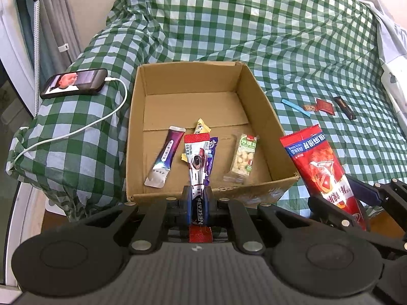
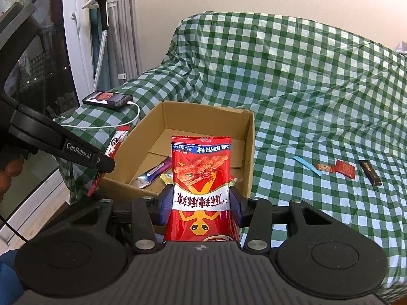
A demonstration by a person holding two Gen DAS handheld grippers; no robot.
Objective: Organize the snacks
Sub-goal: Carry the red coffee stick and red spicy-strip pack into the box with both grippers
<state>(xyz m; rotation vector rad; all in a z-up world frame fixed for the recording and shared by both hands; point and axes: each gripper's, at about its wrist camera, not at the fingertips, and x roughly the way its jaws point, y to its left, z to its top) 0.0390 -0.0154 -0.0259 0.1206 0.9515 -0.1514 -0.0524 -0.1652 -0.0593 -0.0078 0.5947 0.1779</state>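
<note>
While both hands hang over the bed, this is how things stand:

Left tongs [image 1: 198, 198]: clenched tight on a slim Nescafé coffee stick [image 1: 196, 165], which pokes forward over the near wall of the cardboard box [image 1: 183, 81].

Right tongs [image 2: 201, 203]: grasping a red spicy-snack bag [image 2: 201, 175] across its width, pads pressing both side edges; the bag stands upright and hides part of the box behind it.

Box: open-topped, sitting on the green checked bedcover [image 1: 292, 38]. Already inside lie a purple-and-silver sachet [image 1: 165, 156], a green-topped nut bar [image 1: 241, 157], and a yellow wrapper [image 1: 201, 125] with a purple one partly under the stick.

Still outside: a blue strip [image 2: 307, 165], a small orange packet [image 2: 324, 167], a red square sachet [image 2: 345, 169] and a dark bar [image 2: 370, 172], all well apart from the box, to its right on the bed.

Bystander items: a phone [image 1: 75, 83] on charge by its white cable [image 1: 112, 111], left of the box.

Step in hand, as I judge it: dropping the coffee stick into the box.

Doing it well: carry the stick's tail clear past the near wall before letting go, lower it close to the floor of the box, and aim for the bare cardboard between the sachet and the nut bar so it lies flat, not propped on the rim.

Watch for: the right hand's bag, which is light and crinkly; keep it clear of the left hand until the stick is down.
</note>
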